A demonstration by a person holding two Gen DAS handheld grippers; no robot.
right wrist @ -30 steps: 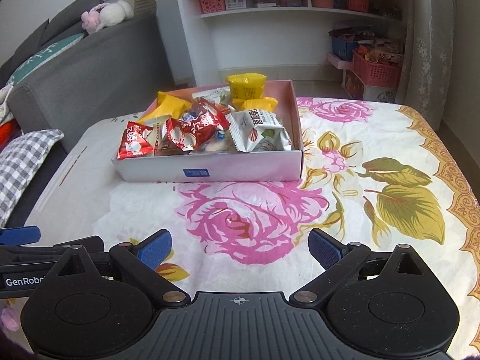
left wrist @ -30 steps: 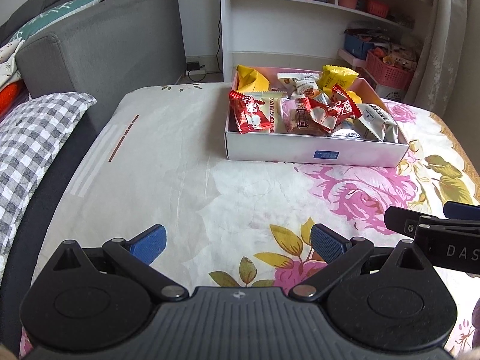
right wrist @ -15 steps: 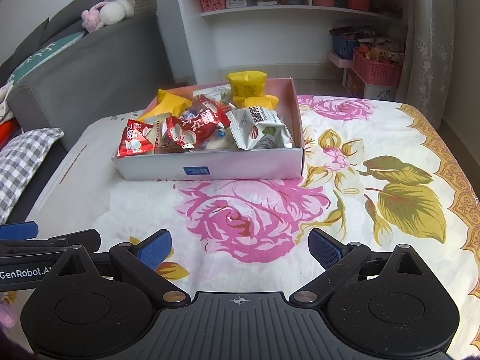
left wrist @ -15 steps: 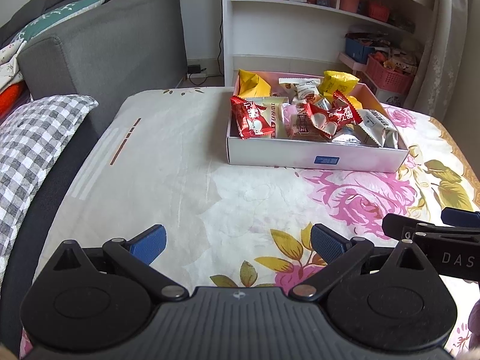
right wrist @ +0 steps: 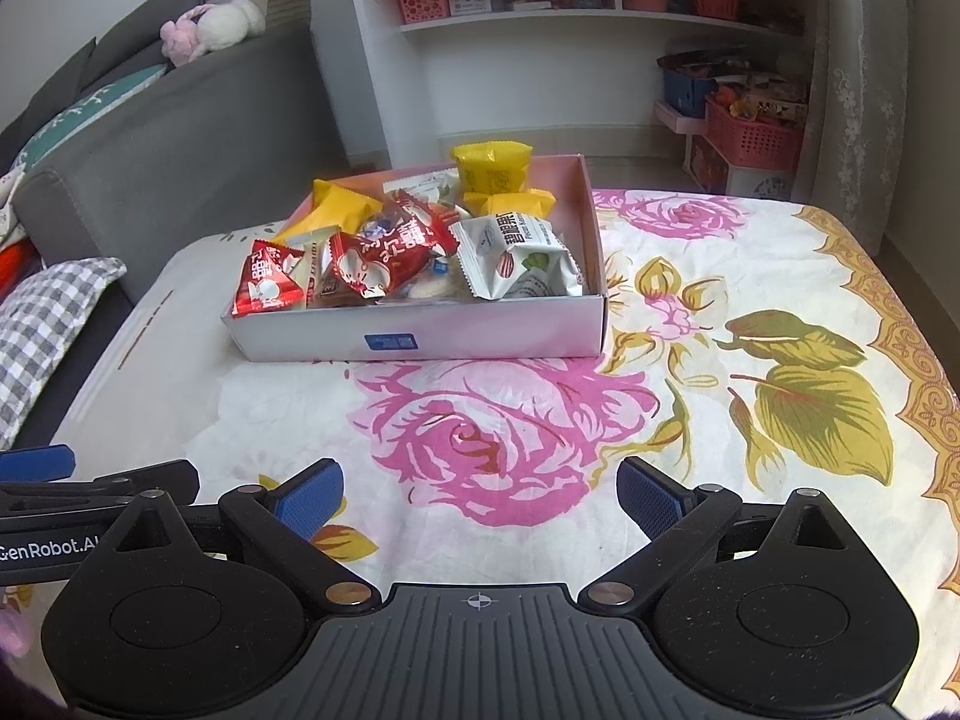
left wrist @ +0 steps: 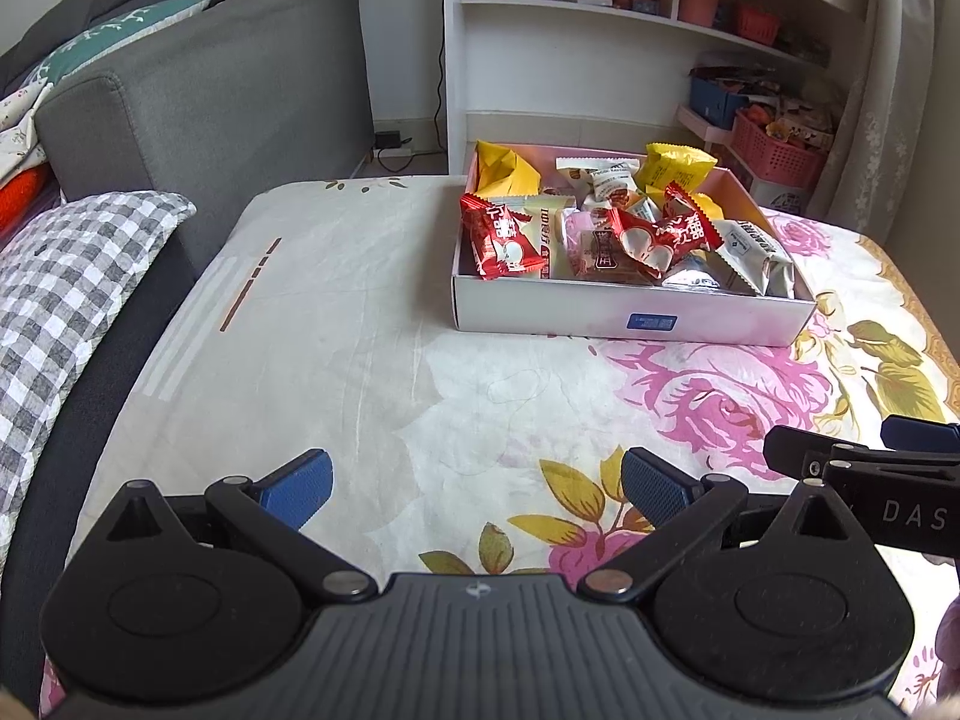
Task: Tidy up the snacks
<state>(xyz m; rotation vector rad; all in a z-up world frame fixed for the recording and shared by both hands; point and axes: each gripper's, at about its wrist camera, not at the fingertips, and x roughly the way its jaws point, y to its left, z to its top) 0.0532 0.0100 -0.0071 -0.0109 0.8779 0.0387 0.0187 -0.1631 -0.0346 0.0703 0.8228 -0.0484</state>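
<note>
A shallow white box (left wrist: 630, 317) with a pink inside stands on the flowered cloth, and it also shows in the right wrist view (right wrist: 420, 341). It holds several snack packs: red ones (left wrist: 501, 237), yellow ones (right wrist: 492, 167) and a white-green one (right wrist: 519, 255). My left gripper (left wrist: 477, 483) is open and empty, low over the cloth well short of the box. My right gripper (right wrist: 480, 492) is open and empty beside it, also short of the box. Each gripper's side shows in the other's view.
A grey sofa (left wrist: 198, 108) with a checked pillow (left wrist: 66, 276) lies to the left. A white shelf unit (left wrist: 600, 48) and pink baskets (left wrist: 777, 150) stand behind the table. The table's right edge (right wrist: 924, 360) has a gold border.
Both grippers have drawn back slightly from the box, which looks a little farther and higher in each view. Both stay open and empty.
</note>
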